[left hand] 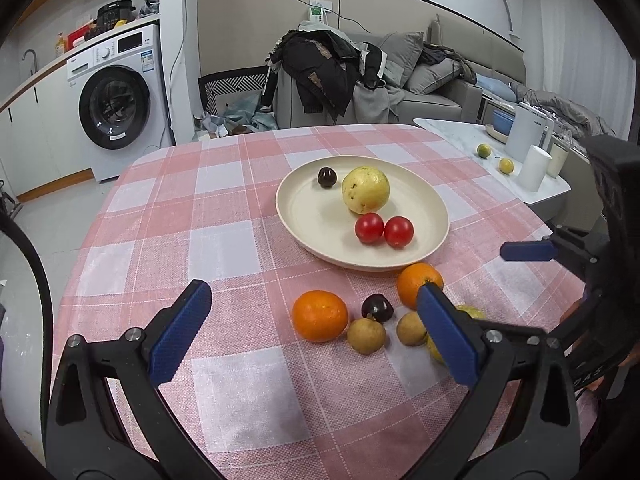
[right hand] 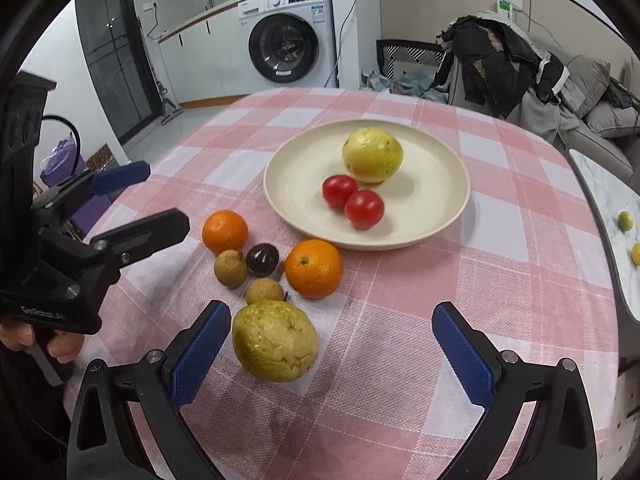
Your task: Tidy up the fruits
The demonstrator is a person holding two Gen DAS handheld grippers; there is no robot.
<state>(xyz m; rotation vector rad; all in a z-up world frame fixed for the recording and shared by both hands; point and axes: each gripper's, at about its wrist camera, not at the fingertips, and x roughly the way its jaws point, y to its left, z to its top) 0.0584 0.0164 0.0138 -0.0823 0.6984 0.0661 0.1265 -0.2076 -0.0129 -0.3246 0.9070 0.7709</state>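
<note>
Guava [right hand: 275, 341] sits nearest, 6 o'clock of plate [right hand: 448, 216], just inside right gripper [right hand: 332, 344], which is wide open and empty. Left gripper [left hand: 312, 332] likewise. Pick-up step pending: straddle guava, close, move to plate.

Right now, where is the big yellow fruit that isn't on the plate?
In the right wrist view the big yellow fruit lies on the tablecloth, just inside the right gripper's left finger, with a small brown fruit behind it.
</note>
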